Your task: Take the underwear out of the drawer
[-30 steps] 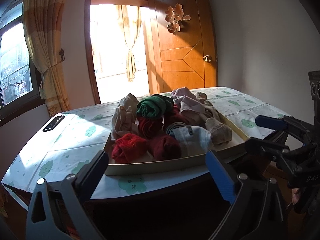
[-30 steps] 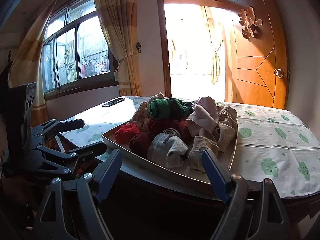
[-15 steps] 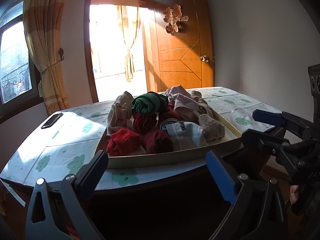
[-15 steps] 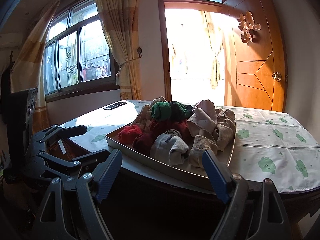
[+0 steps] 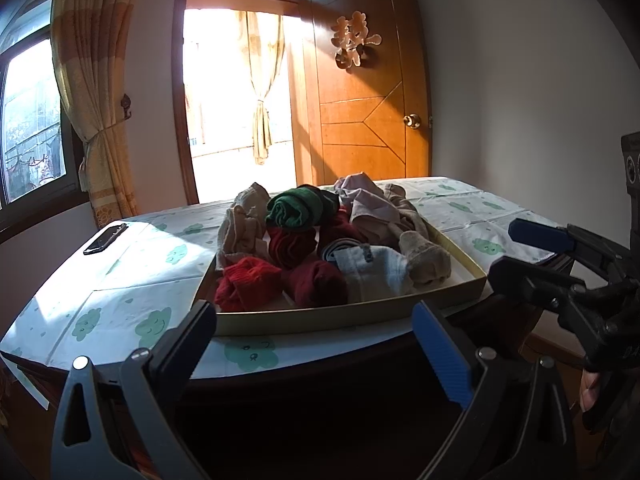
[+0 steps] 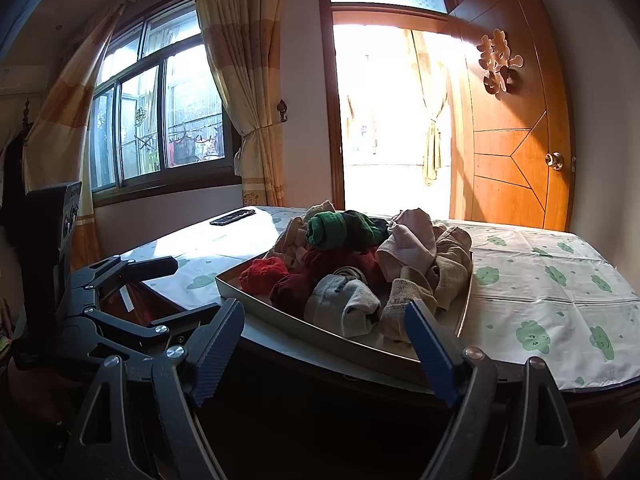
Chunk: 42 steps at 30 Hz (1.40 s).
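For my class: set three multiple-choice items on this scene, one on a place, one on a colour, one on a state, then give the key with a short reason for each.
1. Where does the dark phone lie?
A. in the tray
B. on the tablecloth, left of the tray
C. on the floor

2. What colour is the rolled garment on top of the pile?
A. green
B. yellow
C. blue

3. How does the left gripper stand?
A. shut on a sock
B. open, holding nothing
C. shut on the tray's rim

Key: B, it rests on the tablecloth apart from the tray; A, the topmost roll is green; B, its blue pads stand wide apart, short of the tray.
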### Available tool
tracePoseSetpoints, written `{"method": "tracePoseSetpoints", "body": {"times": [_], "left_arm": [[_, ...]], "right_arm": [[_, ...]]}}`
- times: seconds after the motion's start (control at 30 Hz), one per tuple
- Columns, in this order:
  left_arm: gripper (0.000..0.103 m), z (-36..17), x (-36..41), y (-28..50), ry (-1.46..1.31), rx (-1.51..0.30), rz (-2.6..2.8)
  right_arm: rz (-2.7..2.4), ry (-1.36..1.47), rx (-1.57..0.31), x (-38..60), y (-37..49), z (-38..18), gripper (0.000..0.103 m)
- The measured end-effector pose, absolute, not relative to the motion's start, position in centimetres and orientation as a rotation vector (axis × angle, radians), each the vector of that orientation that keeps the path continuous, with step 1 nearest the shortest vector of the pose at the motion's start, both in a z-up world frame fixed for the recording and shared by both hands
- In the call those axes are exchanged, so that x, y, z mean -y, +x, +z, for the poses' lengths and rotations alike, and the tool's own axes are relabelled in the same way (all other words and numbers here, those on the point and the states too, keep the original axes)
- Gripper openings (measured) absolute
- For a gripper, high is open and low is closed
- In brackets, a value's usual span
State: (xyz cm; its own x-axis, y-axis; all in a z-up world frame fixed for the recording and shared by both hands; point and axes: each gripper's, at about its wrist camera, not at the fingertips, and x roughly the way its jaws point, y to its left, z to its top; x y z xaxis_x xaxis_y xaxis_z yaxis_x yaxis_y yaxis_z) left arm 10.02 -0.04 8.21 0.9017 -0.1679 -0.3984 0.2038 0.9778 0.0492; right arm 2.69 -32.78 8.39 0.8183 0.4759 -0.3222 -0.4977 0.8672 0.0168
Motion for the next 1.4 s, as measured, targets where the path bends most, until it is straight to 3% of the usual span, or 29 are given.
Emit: {"method": "tracePoseSetpoints", "body": {"times": [1.4], "left_arm": [[0.103,7.4,0.1,10.0,0.077,-0.433,-0.166]], "right_arm": [[0.529,-0.091,-0.325,33.2,1.9,7.9,0.084]]}}
